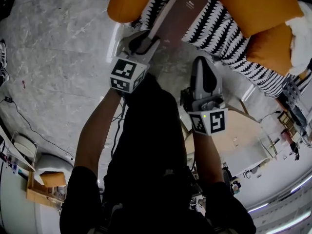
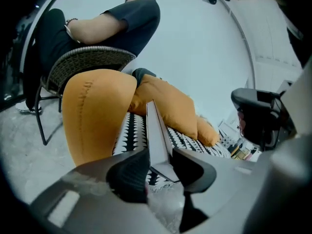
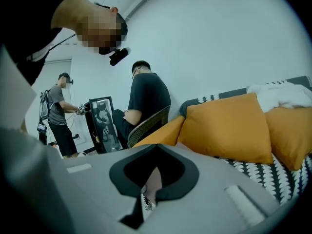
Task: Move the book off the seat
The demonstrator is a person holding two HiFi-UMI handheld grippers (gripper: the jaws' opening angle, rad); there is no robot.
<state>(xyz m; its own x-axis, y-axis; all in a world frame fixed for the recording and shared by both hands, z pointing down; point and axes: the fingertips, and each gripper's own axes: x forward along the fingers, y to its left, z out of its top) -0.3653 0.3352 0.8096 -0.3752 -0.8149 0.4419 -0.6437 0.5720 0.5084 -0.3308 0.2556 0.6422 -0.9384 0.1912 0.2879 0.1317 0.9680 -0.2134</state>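
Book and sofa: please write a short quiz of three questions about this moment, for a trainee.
1. True or false: the left hand-held gripper is shut on the edge of the book.
2. Which colour is the large cushion in the right gripper view? A orange, B green, C blue.
3. Short answer: what does the right hand-held gripper hold?

Key: 1 true. 2 A. 3 nothing; its jaws are together.

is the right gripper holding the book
No, the right gripper has its jaws together on nothing, while the left gripper pinches the book by its edge.
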